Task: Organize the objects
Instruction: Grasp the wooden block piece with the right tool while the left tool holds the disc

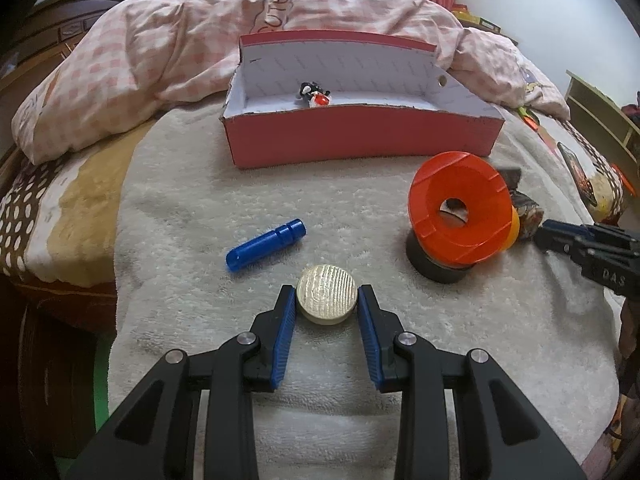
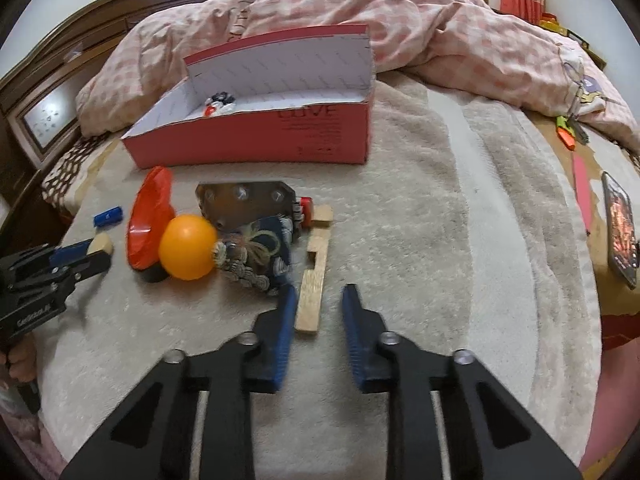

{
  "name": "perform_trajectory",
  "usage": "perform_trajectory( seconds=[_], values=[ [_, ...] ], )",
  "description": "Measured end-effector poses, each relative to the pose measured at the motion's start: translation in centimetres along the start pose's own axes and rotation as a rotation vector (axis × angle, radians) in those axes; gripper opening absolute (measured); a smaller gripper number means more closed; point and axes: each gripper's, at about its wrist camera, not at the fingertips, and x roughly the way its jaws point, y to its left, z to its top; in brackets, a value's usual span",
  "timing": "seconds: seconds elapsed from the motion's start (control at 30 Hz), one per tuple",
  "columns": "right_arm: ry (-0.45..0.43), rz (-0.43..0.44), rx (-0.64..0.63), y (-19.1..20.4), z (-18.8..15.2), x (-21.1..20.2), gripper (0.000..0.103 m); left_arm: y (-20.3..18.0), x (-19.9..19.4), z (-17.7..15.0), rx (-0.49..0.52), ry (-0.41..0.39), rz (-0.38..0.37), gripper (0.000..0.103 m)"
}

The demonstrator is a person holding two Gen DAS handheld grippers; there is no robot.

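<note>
Presently the left gripper (image 1: pixel 327 300) has its jaws touching both sides of the round disc (image 1: pixel 327 294), lower centre. Lift straight, carry to the red box (image 1: pixel 360 136) above. Right gripper (image 2: pixel 320 304) open, empty.

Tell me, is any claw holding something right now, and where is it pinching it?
The left gripper pinches the pale round disc by its opposite side edges. The right gripper holds nothing; its jaws stand open around the wooden piece.

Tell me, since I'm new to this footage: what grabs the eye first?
The red box sits open mid-bed, a small toy inside. The orange disc leans near the right, beside an orange ball. The left claw brackets a cream puck.
</note>
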Motion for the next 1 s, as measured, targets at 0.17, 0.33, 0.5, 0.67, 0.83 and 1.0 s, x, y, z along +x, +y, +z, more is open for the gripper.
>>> perform_trajectory(
  seconds=[0.17,0.33,0.5,0.67,0.83,1.0],
  values=[
    [0.005,-0.015,-0.005,0.1,0.2,0.3,0.017,0.0,0.2,0.0,0.0,0.003,0.003,0.031],
    [0.011,-0.015,-0.013,0.4,0.8,1.0,0.018,-0.1,0.3,-0.2,0.008,0.001,0.011,0.031],
    [0.011,-0.016,-0.019,0.5,1.0,1.4,0.019,-0.3,0.5,-0.2,0.013,0.002,0.021,0.031],
    [0.0,-0.027,-0.022,0.8,1.0,1.5,0.02,-0.3,0.6,-0.1,0.007,0.002,0.024,0.031],
    [-0.041,-0.032,-0.01,0.8,0.3,1.4,0.02,-0.4,0.6,-0.1,0.005,-0.001,0.025,0.032],
    [-0.061,-0.038,-0.009,0.9,-0.1,1.3,0.021,-0.6,0.7,0.0,0.009,-0.008,0.032,0.033]
  ],
)
